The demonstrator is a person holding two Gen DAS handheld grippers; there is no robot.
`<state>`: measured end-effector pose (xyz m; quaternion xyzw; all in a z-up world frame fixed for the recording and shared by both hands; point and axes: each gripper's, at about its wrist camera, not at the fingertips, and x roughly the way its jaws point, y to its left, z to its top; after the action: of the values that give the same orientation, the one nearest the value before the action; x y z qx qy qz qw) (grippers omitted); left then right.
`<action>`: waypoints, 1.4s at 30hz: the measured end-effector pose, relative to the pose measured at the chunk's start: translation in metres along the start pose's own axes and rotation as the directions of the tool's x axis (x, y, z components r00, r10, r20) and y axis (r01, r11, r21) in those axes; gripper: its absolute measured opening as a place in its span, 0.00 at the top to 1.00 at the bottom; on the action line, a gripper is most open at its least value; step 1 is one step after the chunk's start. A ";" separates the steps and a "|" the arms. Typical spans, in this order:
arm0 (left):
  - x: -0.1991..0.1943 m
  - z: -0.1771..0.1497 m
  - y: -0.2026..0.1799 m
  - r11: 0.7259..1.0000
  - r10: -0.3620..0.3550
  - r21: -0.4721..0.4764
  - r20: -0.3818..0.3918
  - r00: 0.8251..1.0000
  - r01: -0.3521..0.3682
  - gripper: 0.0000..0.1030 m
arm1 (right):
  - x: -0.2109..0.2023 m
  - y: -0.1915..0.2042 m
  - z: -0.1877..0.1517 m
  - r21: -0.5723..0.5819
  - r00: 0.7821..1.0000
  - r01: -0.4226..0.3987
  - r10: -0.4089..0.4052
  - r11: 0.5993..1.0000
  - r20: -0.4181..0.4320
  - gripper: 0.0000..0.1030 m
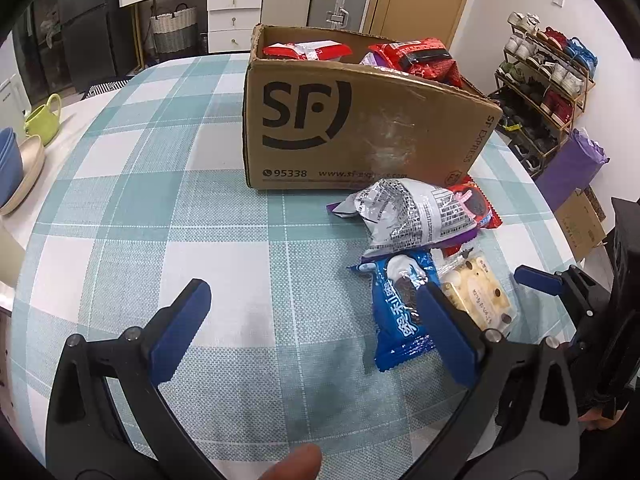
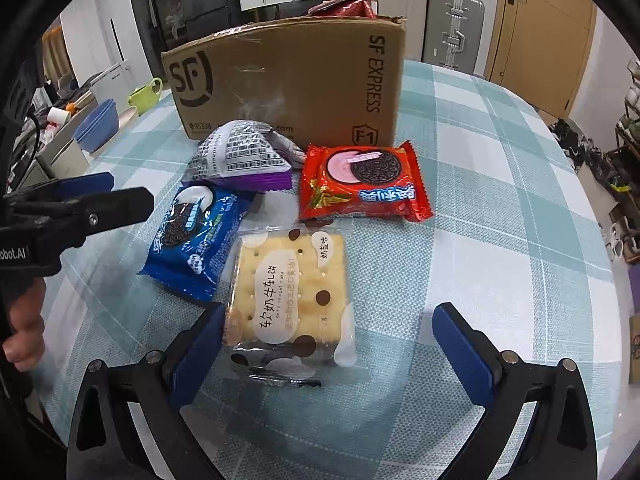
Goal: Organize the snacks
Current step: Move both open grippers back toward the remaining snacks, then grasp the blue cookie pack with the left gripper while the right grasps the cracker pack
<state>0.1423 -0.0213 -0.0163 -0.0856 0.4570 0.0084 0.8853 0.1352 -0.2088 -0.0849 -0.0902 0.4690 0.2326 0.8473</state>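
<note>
- We hold our left gripper low over the checked cloth of the desk, its blue-padded fingers spread wide apart with nothing between them; the right-hand finger overlaps the blue cookie packet in the left wrist view, though we cannot tell whether it touches.
- Our right gripper is likewise spread wide and empty, with its left finger just beside the clear-wrapped cracker packet, which lies flat between the fingers.
- The blue cookie packet lies immediately left of the cracker packet, its edge tucked slightly beneath it.
- Beyond them a red cookie packet lies flat, and beside it, to the left, a crumpled silver and purple bag; both lie close against the front of the cardboard box.
- The cardboard box stands open on the desk and already holds several red-wrapped snacks.
- At the desk's left edge we see stacked blue bowls and a green cup.
</note>
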 end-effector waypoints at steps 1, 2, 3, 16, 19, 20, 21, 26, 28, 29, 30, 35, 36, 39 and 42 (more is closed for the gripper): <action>0.001 0.000 0.000 1.000 0.000 0.002 -0.003 1.000 0.000 0.01 | 0.000 -0.001 0.001 0.002 1.000 -0.003 0.003 1.000 -0.002 0.01; 0.002 0.000 -0.001 1.000 -0.002 0.005 -0.007 1.000 0.002 0.01 | 0.000 -0.003 0.001 0.004 1.000 -0.003 0.003 1.000 -0.002 0.01; 0.002 -0.001 -0.002 1.000 -0.004 0.007 -0.010 1.000 0.004 0.01 | 0.001 -0.003 0.002 0.003 1.000 0.001 -0.001 1.000 -0.002 0.01; 0.013 -0.005 -0.010 1.000 -0.017 0.018 -0.043 0.999 0.017 0.01 | 0.008 -0.003 0.004 -0.019 1.000 0.029 -0.029 0.999 -0.008 0.00; 0.015 -0.006 -0.011 1.000 -0.020 0.018 -0.047 0.999 0.020 0.01 | 0.008 -0.002 0.005 -0.021 0.999 0.030 -0.031 0.999 -0.016 0.00; 0.016 -0.006 -0.012 1.000 -0.022 0.019 -0.049 0.999 0.023 0.01 | 0.008 -0.002 0.006 -0.021 0.999 0.031 -0.031 0.999 -0.020 0.01; 0.016 -0.006 -0.013 1.000 -0.022 0.021 -0.051 0.998 0.023 0.01 | 0.008 -0.002 0.006 -0.024 0.999 0.031 -0.031 0.999 -0.018 0.01; 0.016 -0.007 -0.020 0.999 -0.020 0.040 -0.056 0.998 0.022 0.01 | 0.003 -0.002 0.000 -0.029 1.000 0.023 -0.023 0.999 0.015 0.07; 0.016 -0.007 -0.021 0.999 -0.016 0.045 -0.058 0.998 0.019 0.01 | -0.002 0.000 -0.003 -0.044 0.999 0.015 -0.014 0.999 0.037 0.25; 0.016 -0.007 -0.022 0.999 -0.014 0.047 -0.059 0.998 0.017 0.01 | -0.004 0.000 -0.004 -0.048 0.999 0.010 -0.008 0.999 0.048 0.30; 0.017 -0.008 -0.022 0.999 -0.012 0.046 -0.061 0.998 0.015 0.01 | -0.007 0.000 -0.005 -0.052 0.998 0.004 -0.001 0.999 0.058 0.39; 0.021 -0.009 -0.024 0.999 -0.013 0.043 -0.075 0.997 0.017 0.01 | -0.012 -0.005 -0.009 -0.023 0.997 -0.023 0.025 0.999 0.080 0.43; 0.022 -0.009 -0.025 0.999 -0.015 0.043 -0.078 0.997 0.018 0.01 | -0.014 -0.006 -0.009 -0.017 0.996 -0.023 0.025 1.000 0.084 0.43; 0.023 -0.008 -0.029 0.999 -0.020 0.047 -0.084 0.996 0.024 0.01 | -0.018 -0.007 -0.011 -0.010 0.995 -0.032 0.033 0.999 0.090 0.43; 0.026 -0.007 -0.033 0.998 -0.024 0.053 -0.091 0.996 0.029 0.01 | -0.024 -0.008 -0.014 -0.004 0.994 -0.037 0.037 0.999 0.098 0.43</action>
<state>0.1547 -0.0567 -0.0363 -0.0676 0.4956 -0.0196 0.8657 0.1184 -0.2286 -0.0730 -0.0709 0.4280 0.2528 0.8648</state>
